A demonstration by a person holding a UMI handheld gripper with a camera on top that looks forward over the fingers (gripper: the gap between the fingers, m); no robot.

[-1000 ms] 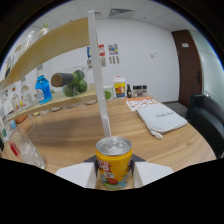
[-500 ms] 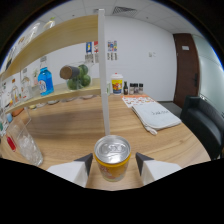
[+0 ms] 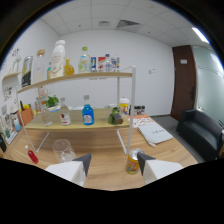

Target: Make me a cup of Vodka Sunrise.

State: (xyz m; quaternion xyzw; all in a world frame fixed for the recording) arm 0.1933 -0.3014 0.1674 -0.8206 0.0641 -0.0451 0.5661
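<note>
A yellow drink can [image 3: 132, 163] stands on the wooden table [image 3: 107, 172], at the foot of a white shelf post [image 3: 131, 115]. My gripper [image 3: 113, 161] is open, its fingers spread wide. The can sits ahead of the fingers, close to the right fingertip [image 3: 144, 161], and neither finger touches it. An empty clear glass [image 3: 62, 149] stands just beyond the left fingertip [image 3: 84, 161]. Left of the glass, a small red bottle [image 3: 31, 154] lies on the table.
A two-level wooden shelf [image 3: 82, 76] rises behind the table. A blue bottle [image 3: 88, 115] and green fruit [image 3: 115, 117] sit on its lower board, with several bottles on top. White papers [image 3: 156, 134] lie to the right, and a dark sofa [image 3: 202, 132] stands beyond them.
The fingers have opened and let go of the can, which now stands on the table. The gripper has pulled back and risen, so the can looks smaller and more of the shelf shows.
</note>
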